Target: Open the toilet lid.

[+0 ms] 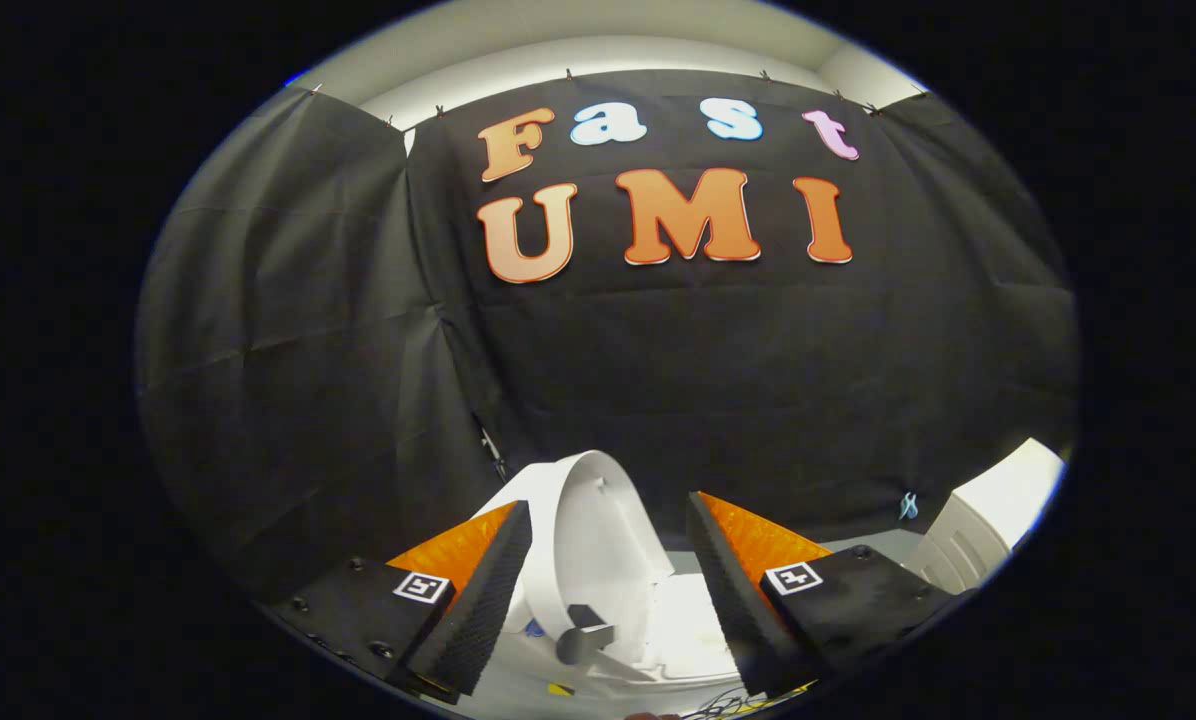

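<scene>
Black cloth wall (658,360) hangs behind scene, clipped along top under pale ceiling strip (598,45). Gripper (608,570) fingers spread wide, holding nothing. Toilet lid (598,540) white, raised near upright, seen between fingers and just beyond them. Small grey handle (586,640) on lid's near side. White ribbed object (988,525) off to right, near wall.

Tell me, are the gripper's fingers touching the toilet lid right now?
Apart. The gripper view shows the gripper open, its fingers spread wide, and the raised toilet lid standing between and beyond them with a gap on each side.
</scene>
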`<state>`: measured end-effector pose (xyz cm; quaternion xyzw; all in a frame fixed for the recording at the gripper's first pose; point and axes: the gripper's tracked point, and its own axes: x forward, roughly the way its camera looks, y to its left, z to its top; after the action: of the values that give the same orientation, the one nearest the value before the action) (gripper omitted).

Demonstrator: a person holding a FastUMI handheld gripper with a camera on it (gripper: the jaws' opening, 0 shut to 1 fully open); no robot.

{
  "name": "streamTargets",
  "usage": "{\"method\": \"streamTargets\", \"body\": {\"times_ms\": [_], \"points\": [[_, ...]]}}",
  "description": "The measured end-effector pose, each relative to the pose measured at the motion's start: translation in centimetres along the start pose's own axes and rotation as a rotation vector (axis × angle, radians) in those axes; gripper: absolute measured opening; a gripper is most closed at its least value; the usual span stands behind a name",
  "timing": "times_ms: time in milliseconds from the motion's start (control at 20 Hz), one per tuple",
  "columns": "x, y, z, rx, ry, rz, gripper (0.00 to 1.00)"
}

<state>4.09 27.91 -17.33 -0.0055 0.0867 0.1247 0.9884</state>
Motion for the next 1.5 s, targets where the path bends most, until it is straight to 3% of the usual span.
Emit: {"method": "streamTargets", "body": {"times_ms": [450, 600, 850, 1500], "points": [[-2.6, -12.7, 6.2, -0.014, -0.058, -0.147, 0.99], [-3.9, -15.3, 7.4, -0.002, -0.071, -0.157, 0.99], [-6.8, -18.3, 8.0, 0.013, -0.081, -0.164, 0.99], [-10.2, -20.0, 7.8, 0.035, -0.125, -0.171, 0.99]]}}
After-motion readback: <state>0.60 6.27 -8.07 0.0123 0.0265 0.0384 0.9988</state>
